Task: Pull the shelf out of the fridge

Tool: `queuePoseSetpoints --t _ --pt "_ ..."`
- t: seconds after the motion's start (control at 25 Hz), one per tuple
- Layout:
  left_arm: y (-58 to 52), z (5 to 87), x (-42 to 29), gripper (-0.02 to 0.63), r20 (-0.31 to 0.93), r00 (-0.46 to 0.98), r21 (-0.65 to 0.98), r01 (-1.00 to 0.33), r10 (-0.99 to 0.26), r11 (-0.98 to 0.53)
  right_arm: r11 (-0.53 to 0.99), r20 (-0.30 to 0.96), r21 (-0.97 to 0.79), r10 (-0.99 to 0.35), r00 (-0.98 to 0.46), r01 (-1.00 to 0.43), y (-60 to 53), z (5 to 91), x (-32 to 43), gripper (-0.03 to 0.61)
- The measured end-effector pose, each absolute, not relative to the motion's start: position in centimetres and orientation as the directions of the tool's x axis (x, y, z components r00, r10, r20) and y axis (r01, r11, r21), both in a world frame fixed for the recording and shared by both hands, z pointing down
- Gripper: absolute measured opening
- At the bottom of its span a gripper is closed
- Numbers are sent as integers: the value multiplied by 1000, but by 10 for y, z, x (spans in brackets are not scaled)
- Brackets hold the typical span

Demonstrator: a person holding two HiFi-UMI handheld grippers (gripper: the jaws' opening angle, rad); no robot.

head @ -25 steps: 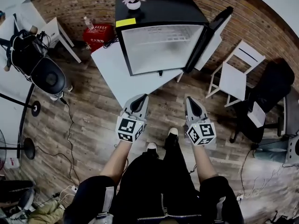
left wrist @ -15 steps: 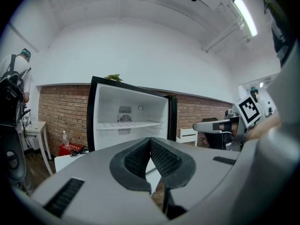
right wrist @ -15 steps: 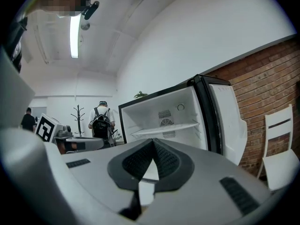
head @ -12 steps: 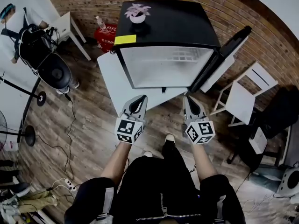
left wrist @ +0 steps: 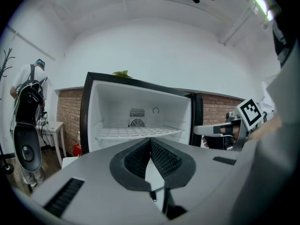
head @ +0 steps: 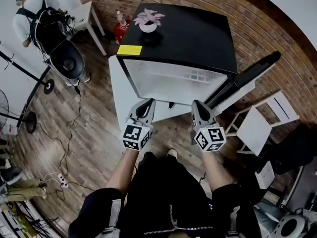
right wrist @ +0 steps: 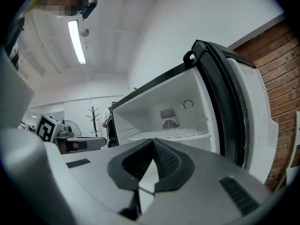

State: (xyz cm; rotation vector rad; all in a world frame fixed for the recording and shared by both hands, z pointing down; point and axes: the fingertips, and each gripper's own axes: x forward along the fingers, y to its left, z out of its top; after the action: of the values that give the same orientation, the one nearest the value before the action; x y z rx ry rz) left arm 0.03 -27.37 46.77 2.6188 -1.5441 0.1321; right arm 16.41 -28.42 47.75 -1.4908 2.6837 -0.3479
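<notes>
Approach step: your left hand-held gripper (head: 147,102) and right hand-held gripper (head: 197,105) were pressed together, empty; the fridge shelf (left wrist: 138,131) would next need spread jaws.

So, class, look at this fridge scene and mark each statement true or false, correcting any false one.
1. The fridge door stands open. True.
2. The shelf lies on the floor. False: it sits inside the fridge.
3. The left gripper and right gripper are both shut, holding nothing. True.
4. A kettle stands on the fridge. False: a potted plant stands there.
5. The right gripper grips the shelf. False: it is short of the fridge.
</notes>
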Motion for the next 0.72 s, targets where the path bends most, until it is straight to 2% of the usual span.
queuePoseSetpoints --t 0.44,0.52,0.64,0.72 --pt "-305 467 16 20 121 530 39 -847 -839 -530 481 74 -249 -856 -511 -841 -305 486 168 -6" --pt "-309 467 17 20 121 539 40 -842 -833 -539 467 67 -264 -864 -499 -844 -305 486 169 10" --pt "-313 468 17 20 121 551 45 -834 -826 -549 452 65 -279 -871 -487 -847 -304 488 169 79" --pt "-316 468 16 20 120 553 50 -833 -825 -551 449 69 -288 -871 -486 -846 -303 490 168 98"
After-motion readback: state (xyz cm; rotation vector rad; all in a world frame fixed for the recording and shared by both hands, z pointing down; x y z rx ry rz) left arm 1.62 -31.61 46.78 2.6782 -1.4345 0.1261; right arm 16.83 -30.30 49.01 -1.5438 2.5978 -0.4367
